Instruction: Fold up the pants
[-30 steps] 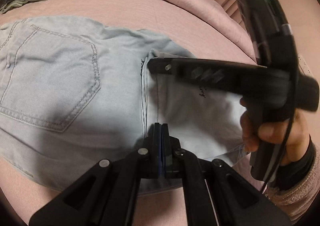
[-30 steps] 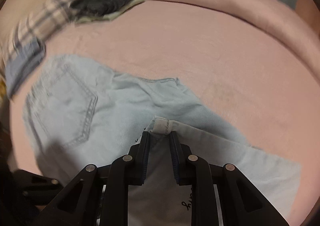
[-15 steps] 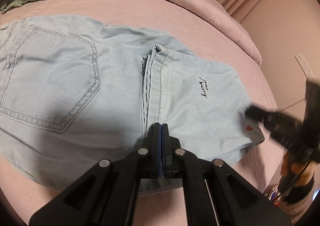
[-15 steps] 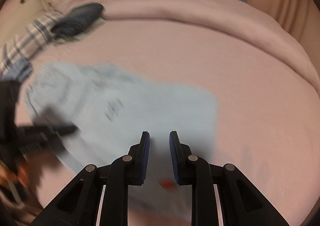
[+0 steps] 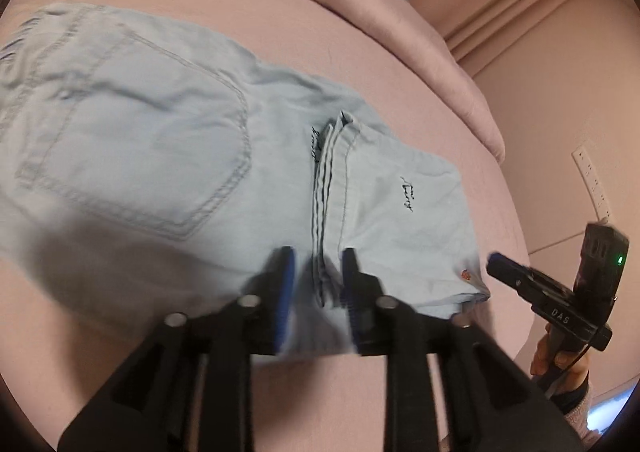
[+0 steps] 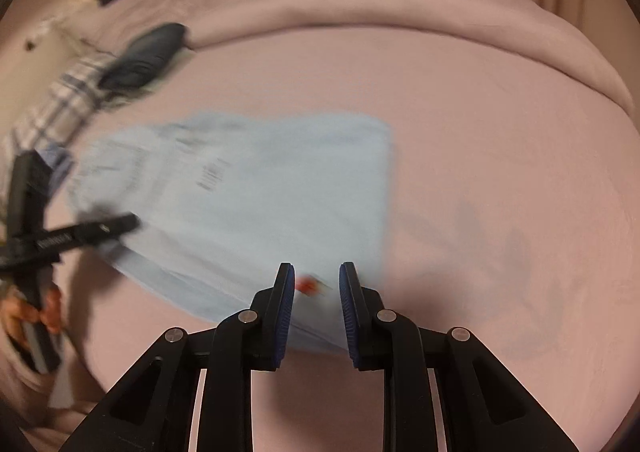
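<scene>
One pocket (image 5: pixel 132 131): left view only.

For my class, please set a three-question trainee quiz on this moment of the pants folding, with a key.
1. True or false: the left gripper is clamped on the pants.
2. The lower legs lie folded over the seat. Which feature shows beside the hems? A) a back pocket B) a zipper C) a belt
3. Fill in: both views show a small ____ patch near one corner of the folded part.

Key
1. False: its jaws stand apart, and so do those of the right gripper.
2. A: the back pocket.
3. Red: the red patch.
</scene>
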Tool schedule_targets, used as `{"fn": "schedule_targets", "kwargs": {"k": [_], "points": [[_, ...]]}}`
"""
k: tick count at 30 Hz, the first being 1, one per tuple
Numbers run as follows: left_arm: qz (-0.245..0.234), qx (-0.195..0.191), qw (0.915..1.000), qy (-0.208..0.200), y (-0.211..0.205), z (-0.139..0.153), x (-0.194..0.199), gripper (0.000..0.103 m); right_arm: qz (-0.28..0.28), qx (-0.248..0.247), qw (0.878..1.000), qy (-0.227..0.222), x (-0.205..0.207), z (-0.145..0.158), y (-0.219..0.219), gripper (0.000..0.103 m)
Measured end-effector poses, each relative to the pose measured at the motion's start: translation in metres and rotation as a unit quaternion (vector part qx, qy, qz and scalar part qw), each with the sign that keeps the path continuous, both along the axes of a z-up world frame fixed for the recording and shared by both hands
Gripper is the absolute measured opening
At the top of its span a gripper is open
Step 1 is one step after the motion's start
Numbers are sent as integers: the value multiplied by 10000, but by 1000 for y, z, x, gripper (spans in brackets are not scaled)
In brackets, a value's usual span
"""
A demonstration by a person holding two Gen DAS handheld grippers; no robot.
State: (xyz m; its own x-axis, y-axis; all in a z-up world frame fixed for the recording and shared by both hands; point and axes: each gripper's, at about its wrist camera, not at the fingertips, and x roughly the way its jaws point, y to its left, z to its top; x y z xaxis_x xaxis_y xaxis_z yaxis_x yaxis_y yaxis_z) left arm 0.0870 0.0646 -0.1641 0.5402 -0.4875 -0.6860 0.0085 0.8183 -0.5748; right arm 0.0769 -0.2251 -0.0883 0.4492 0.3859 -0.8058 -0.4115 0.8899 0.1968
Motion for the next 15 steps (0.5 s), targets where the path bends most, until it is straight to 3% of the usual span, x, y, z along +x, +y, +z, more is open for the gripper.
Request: {"fn": "schedule_targets", "kwargs": {"k": [5,11,12,13,15], "points": [[90,-100,9999,-54,18,7,-20,42,665,-89,9974,-252,35,-2,78,23],[524,-140,9983,-189,65,20,-57,50,756,-342,9965,-126,72,-26,134,23],[684,-143,9974,-153,76,19,-65,57,695,-501,9962,149,81,-42,141,26],[875,-138,9960,-97,86,17,-72,65,631,-393,9972,127,84,-44,141,28],[1187,-368,9922,-33,106,12,-83,66,717,-242,9970,158,81,-38,137,40]]}}
